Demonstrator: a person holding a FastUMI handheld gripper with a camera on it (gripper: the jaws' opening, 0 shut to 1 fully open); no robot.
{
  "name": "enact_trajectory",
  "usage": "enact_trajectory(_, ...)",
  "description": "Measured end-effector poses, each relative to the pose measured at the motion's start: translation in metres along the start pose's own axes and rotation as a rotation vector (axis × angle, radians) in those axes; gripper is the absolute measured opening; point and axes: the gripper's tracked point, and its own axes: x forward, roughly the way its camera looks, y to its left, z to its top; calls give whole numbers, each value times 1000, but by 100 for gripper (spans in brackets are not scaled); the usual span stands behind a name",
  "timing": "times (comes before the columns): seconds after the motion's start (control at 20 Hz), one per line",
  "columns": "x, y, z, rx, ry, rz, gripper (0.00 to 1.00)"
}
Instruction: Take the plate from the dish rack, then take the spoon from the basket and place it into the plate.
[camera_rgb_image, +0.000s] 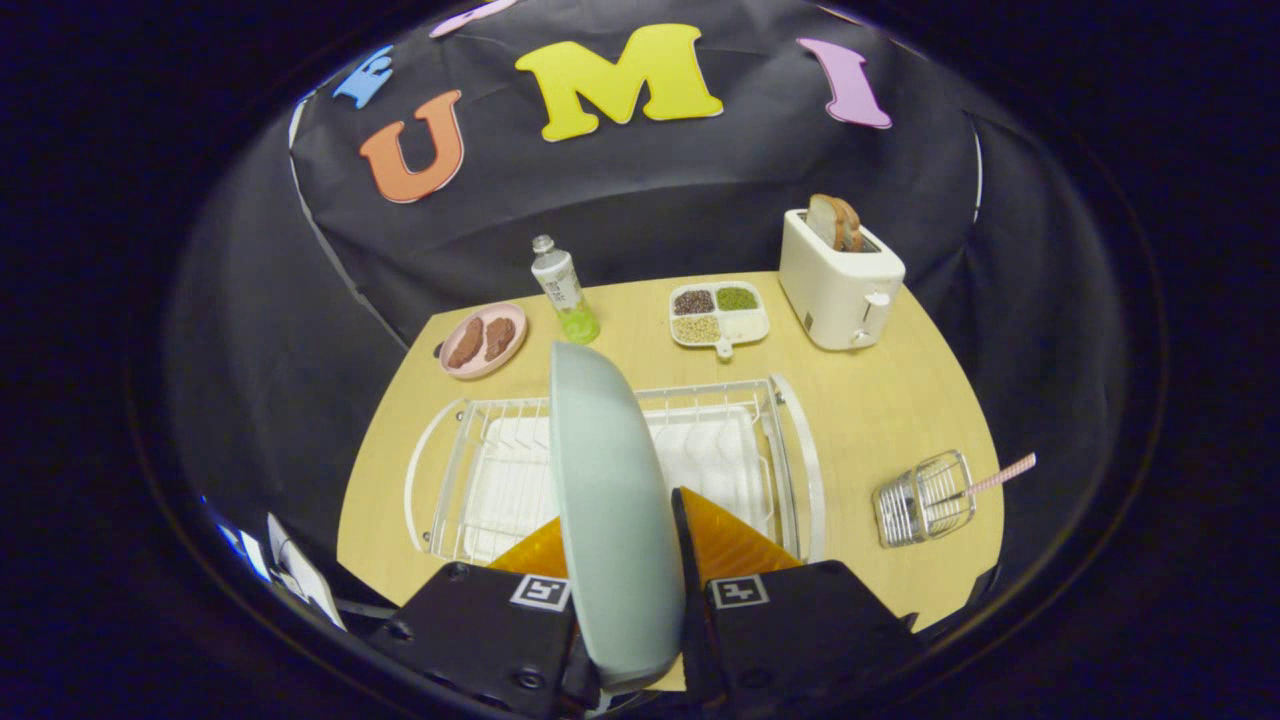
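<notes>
The tongs (622, 560) were clamped on the plate (610, 500), one finger pressed against each face of it. The plate stood on edge between the fingers, upright with a slight lean, and rose well beyond the fingertips. It was a pale grey-green, smooth and matte, with a rounded rim and a shallow curve to its body; the visible face was plain, with no pattern.

Directly beyond the fingers, behind the plate, lay the dish rack (790, 450), a white wire frame with curved handles at both ends and a white ridged drip tray inside it. The plate's lower part was hidden between the fingers, so whether it touched the rack could not be told.

Off to the right of the tongs, apart from the rack, the basket (925, 498) lay on its side on the worktop (900, 400), a small wire holder. The spoon (1000, 475) stuck out of its mouth, showing a thin pale pink handle pointing away to the right; its bowl could not be made out.

Far beyond the rack stood a pink dish (483, 340) with brown pieces on it, a bottle (563, 290) with green liquid at its base, a divided tray (718, 315) of grains, and a white toaster (840, 280) with bread slices in it.
</notes>
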Motion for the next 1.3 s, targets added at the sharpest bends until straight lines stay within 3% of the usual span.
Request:
enact_trajectory(0.25,-24,-32,-76,36,-66,103,36)
enact_trajectory(0.65,15,-74,-191,185,64,237,36)
enact_trajectory(1.1,77,-95,-213,491,108,325,38)
enact_trajectory(1.2,84,-98,-208,508,81,333,42)
enact_trajectory(1.3,89,-108,-203,491,35,303,57)
